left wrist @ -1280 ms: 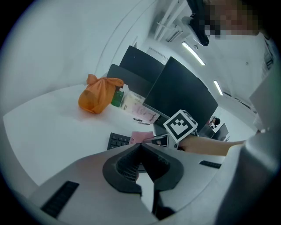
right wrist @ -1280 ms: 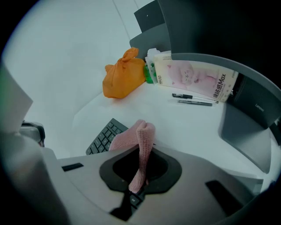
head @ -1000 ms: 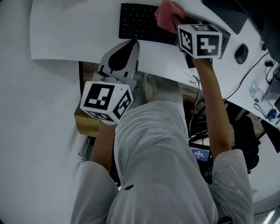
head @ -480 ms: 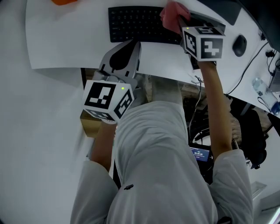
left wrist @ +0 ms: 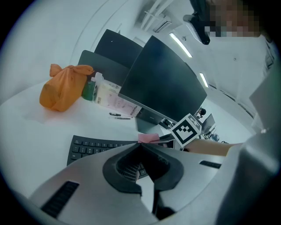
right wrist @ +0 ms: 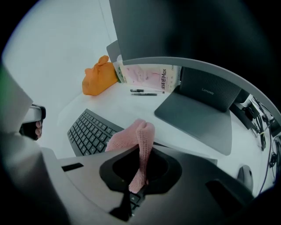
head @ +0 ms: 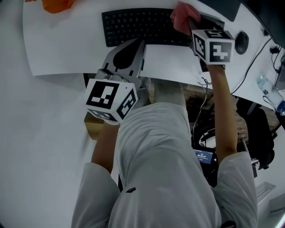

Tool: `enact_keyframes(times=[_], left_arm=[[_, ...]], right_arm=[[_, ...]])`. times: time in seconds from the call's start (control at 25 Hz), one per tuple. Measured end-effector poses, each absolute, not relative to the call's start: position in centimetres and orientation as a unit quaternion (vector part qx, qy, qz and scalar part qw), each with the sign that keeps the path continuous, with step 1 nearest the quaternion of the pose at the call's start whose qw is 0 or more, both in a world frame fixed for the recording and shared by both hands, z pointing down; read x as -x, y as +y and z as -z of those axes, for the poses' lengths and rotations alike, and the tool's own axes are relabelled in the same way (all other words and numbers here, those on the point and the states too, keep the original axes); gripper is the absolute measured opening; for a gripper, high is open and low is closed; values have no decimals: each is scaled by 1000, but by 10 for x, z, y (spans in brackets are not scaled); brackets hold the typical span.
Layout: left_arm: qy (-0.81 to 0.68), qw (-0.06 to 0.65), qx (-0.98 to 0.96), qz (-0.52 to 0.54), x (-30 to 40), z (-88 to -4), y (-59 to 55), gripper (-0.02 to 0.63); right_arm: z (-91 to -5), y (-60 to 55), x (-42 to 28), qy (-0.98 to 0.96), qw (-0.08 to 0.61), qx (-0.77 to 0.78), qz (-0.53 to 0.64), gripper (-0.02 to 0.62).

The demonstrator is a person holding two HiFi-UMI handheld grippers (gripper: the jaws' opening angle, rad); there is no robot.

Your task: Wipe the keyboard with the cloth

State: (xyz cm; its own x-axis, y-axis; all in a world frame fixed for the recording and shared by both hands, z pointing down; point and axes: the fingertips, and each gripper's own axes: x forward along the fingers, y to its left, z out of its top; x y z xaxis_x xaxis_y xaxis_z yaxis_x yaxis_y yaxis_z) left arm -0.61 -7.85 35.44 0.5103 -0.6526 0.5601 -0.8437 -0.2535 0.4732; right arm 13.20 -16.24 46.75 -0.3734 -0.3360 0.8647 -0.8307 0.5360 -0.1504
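Observation:
A black keyboard [head: 142,26] lies on the white desk [head: 67,44], also in the left gripper view [left wrist: 94,147] and the right gripper view [right wrist: 90,132]. My right gripper [head: 189,22] is shut on a pink cloth [head: 181,17] over the keyboard's right part. In its own view the cloth [right wrist: 134,136] bulges up out of the right gripper [right wrist: 141,151]. My left gripper [head: 139,42] hovers at the keyboard's near edge, left of the right one. Its jaws meet with nothing between them, seen too in the left gripper view [left wrist: 140,145].
An orange bag [head: 55,5] sits at the desk's far left. A dark monitor base [right wrist: 197,118], a tissue pack [right wrist: 147,78] and pens [right wrist: 142,92] lie behind the keyboard. A mouse [head: 242,42] and cables [head: 258,58] are to the right. The desk's near edge runs just below the left gripper.
The right gripper has slid the cloth rightward along the keyboard. The head view has tilted up, bringing the orange bag into sight. The left gripper has hardly moved.

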Motion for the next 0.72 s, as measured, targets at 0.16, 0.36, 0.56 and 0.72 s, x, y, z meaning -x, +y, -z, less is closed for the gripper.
enact_keyframes(times=[0.16, 0.36, 0.56, 0.72], left_arm=[[-470, 380, -785, -137, -15, -360, -85, 20], [-462, 380, -789, -141, -14, -361, -86, 20], [-454, 379, -793, -147, -21, -362, -90, 20], [-447, 378, -796, -151, -29, -363, -93, 20]], right_arm=[[-474, -165, -164, -762, 405, -395, -314, 17], [-472, -165, -180, -755, 416, -408, -301, 17], [-472, -166, -198, -747, 417, -420, -302, 17], [-472, -171, -221, -740, 429, -433, -285, 17]])
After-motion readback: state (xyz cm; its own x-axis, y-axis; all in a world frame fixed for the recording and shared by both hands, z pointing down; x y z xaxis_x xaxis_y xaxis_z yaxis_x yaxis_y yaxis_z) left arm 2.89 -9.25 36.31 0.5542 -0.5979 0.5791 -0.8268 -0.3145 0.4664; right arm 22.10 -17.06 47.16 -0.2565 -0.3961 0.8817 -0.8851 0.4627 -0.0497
